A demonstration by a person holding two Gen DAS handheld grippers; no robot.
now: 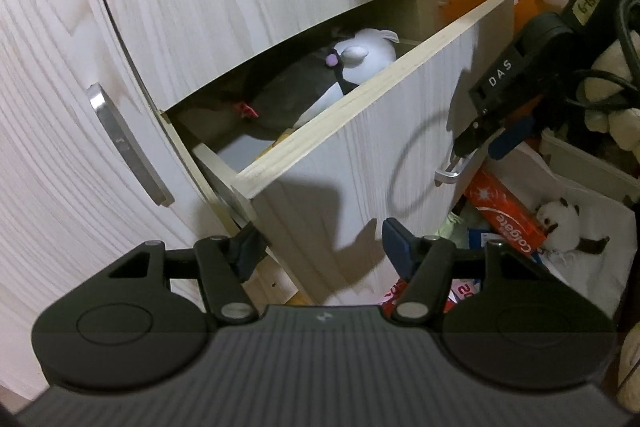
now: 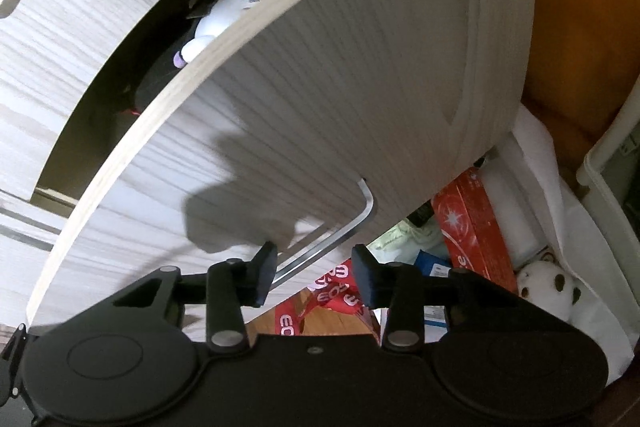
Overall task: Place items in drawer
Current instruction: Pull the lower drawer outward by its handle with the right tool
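The pale wood drawer (image 1: 360, 131) stands partly open. A black and white plush toy (image 1: 316, 83) lies inside it, also showing over the drawer rim in the right wrist view (image 2: 224, 15). My left gripper (image 1: 320, 247) is open and empty in front of the drawer face. My right gripper (image 2: 314, 267) is open, its fingers on either side of the drawer's metal handle (image 2: 340, 231) without closing on it. In the left wrist view the right gripper (image 1: 476, 143) sits at the handle (image 1: 452, 175).
A bin (image 1: 580, 259) lined with white cloth stands right of the drawer, holding a red Colgate box (image 1: 508, 215), a small white plush (image 1: 560, 227) and red packets (image 2: 332, 291). An orange bag (image 2: 576, 27) hangs behind. Closed drawers with metal handles (image 1: 124, 143) are to the left.
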